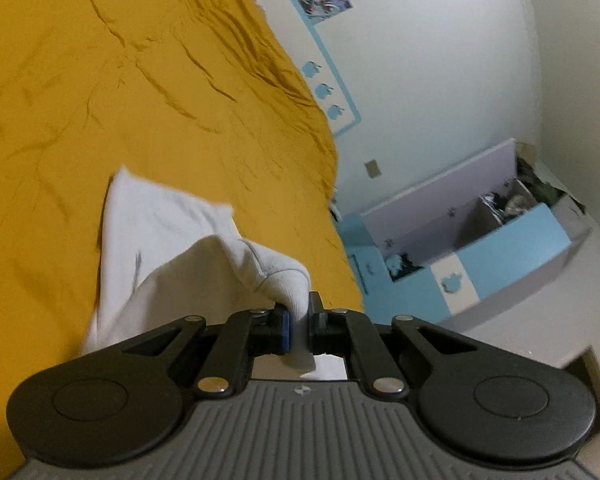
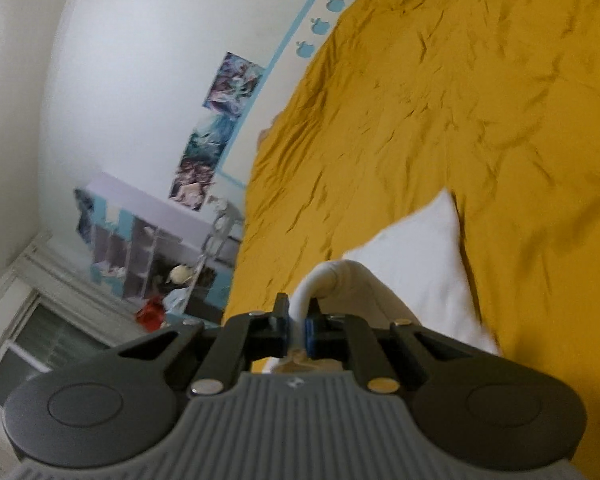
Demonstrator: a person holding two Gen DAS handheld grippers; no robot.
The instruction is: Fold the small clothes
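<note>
Two grippers, one white garment (image 1: 160,232), mid-fold.
Left gripper (image 1: 298,314) and right gripper (image 2: 298,322) each pinch an edge; cloth trails toward 12 o'clock over yellow bedspread (image 1: 100,80). Fold apparently begun, unfinished.

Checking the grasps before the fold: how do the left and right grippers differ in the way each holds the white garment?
The left gripper pinches a thick ribbed edge of the white garment, and cloth pokes out behind its jaws. The right gripper pinches a thinner, smoother rolled edge. Left of the left gripper, the cloth drapes onto the yellow bedspread; for the right gripper it lies to the right. Both are shut on the same garment, lifting it above the bed.
</note>
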